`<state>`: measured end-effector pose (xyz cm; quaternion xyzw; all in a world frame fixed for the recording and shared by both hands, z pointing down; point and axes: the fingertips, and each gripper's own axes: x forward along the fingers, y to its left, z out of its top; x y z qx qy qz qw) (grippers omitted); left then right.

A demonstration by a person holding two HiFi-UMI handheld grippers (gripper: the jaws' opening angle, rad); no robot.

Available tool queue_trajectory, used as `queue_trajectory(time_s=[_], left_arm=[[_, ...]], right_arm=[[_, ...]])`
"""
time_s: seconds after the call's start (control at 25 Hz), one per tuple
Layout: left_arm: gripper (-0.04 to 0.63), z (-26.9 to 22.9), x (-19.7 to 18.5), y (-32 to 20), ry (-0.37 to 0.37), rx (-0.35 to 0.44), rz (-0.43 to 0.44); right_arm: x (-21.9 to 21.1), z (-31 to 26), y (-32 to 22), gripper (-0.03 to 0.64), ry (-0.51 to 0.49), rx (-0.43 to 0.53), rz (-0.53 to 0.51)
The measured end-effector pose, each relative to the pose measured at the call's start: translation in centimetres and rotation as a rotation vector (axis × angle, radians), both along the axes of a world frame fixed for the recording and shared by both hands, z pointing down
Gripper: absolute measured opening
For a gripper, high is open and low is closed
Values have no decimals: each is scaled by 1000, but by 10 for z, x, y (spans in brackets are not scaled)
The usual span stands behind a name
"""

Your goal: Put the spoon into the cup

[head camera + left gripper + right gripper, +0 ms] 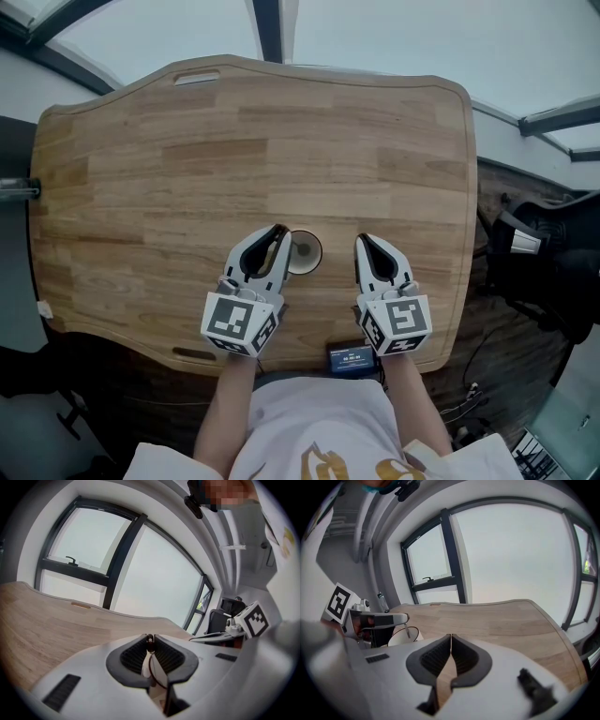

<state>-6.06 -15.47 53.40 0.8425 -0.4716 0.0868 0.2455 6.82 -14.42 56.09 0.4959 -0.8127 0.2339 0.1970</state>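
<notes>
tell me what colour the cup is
White, with a thin dark rim. The cup shows best in the right gripper view.

Work surface: a light wooden table (281,141) with rounded corners. Behind it, large dark-framed windows (511,559) admit flat, even daylight. Walls (386,573) pale grey-white; floor (502,352) dark. A black chair (218,620) stands beside the table.

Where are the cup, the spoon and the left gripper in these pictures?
cup (308,253): head view, on its pale inside, right of the gripper tip.
spoon (406,630): right gripper view, on the thin handle above the cup.
left gripper (278,229): head view, between its fingertips.
</notes>
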Motion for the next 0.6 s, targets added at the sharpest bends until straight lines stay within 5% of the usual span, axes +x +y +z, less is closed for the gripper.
queue_trajectory(time_s=[0.6], left_arm=[[104,-11,-3,2,44,30,4]], right_arm=[[-5,-11,1,32,-2,23,-9]])
